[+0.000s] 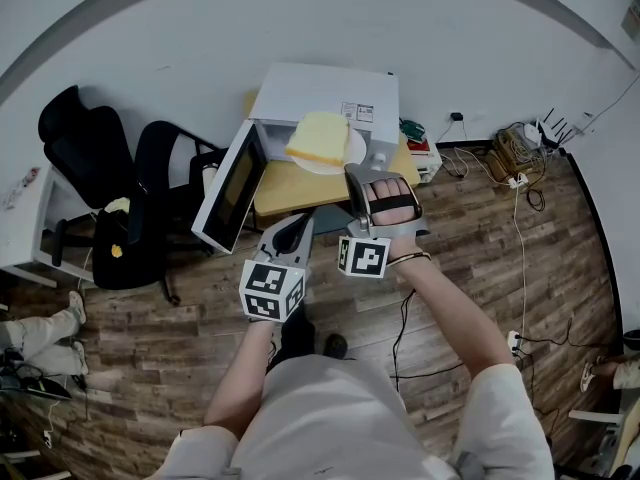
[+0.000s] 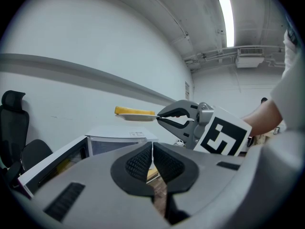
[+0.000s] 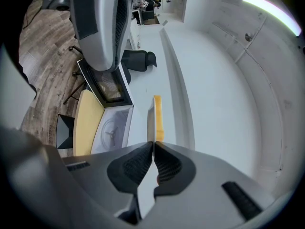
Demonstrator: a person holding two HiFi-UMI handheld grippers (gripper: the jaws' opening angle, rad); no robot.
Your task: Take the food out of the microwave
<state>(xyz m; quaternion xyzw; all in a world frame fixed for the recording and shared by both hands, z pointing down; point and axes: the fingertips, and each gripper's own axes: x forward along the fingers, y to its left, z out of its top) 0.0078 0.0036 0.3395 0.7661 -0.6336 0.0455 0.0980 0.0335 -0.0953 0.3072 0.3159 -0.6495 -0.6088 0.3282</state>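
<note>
Count, left to right from the microwave (image 1: 325, 98): 2 black office chairs (image 1: 85, 158) well to its left, 1 microwave, 1 bench (image 1: 290, 190) under it, 2 grippers, 1 plate (image 1: 355, 150), 1 slice of toast (image 1: 318, 136). Cable clutter (image 1: 515, 153) on the floor to its right, uncounted

Microwave: white, door (image 1: 232, 188) swung open to its left, cavity bare with the turntable hub showing

Left gripper (image 2: 152, 149): in front of the microwave just right of the open door, jaws clenched together, nothing between them

Toast: one thick square slice, pale yellow, lying flat on the round white plate and overhanging its left side. Plate is outside the microwave, held level in the air in front of the opening, higher than the microwave's top in the left gripper view

Right gripper (image 3: 152, 149): in front of the microwave, right of the left gripper, jaws clamped on the plate's near rim
</note>
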